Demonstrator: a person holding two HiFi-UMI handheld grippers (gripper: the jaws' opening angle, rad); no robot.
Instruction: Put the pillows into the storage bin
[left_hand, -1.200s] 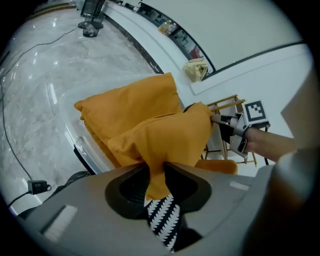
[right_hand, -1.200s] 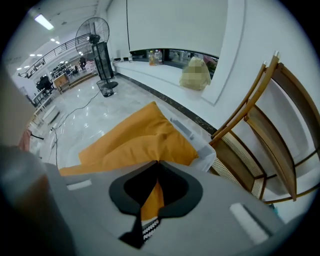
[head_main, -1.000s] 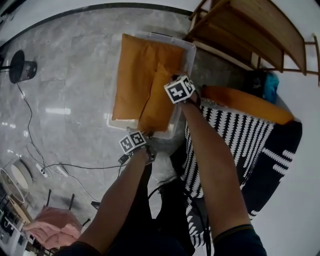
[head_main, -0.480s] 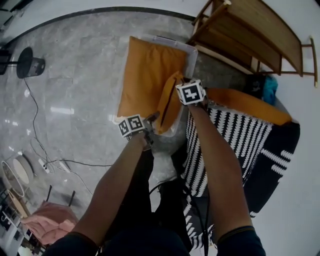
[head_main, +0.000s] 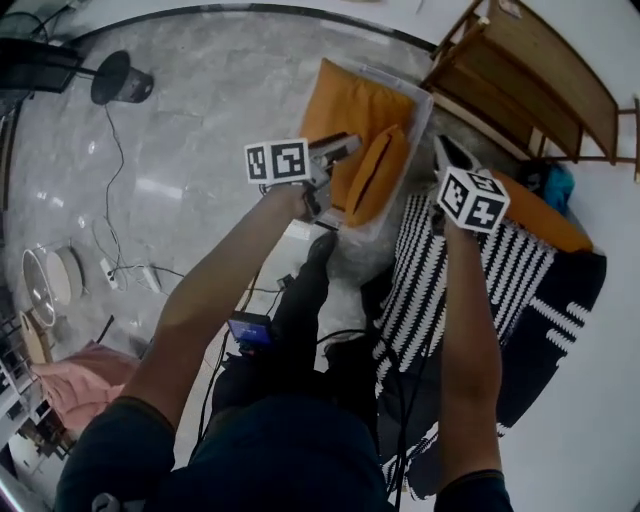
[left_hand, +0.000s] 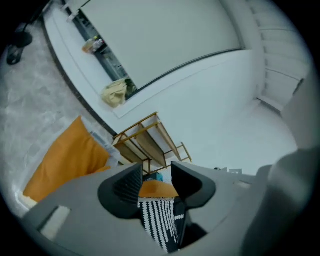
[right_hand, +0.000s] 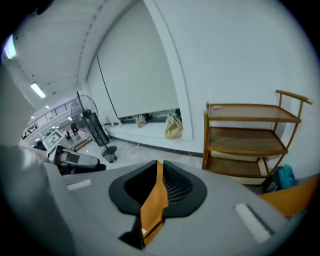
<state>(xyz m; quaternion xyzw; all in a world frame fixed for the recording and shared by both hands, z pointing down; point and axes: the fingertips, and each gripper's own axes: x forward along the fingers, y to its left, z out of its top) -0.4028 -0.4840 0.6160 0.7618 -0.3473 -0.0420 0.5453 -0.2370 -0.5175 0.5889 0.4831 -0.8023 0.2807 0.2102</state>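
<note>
Two orange pillows sit in the clear storage bin (head_main: 422, 100): one lies flat (head_main: 350, 100), the other (head_main: 375, 175) stands on its edge at the bin's near side. My left gripper (head_main: 345, 146) hovers above them. Its jaws (left_hand: 155, 177) have just been closing and stand partly open with nothing between them. My right gripper (head_main: 441, 147) is raised right of the bin. In the right gripper view it (right_hand: 159, 175) is shut on a fold of orange pillow cloth (right_hand: 152, 202). A third orange pillow (head_main: 535, 215) lies on the striped blanket.
A black-and-white striped blanket (head_main: 470, 290) covers the seat at the right. A wooden shelf rack (head_main: 530, 80) stands behind the bin. A floor fan (head_main: 120, 75) and cables (head_main: 110, 200) are on the marble floor at the left.
Both grippers have risen from the bin's near edge to well above it. The left one has come off the upright pillow's edge. The right one still pinches orange cloth.
</note>
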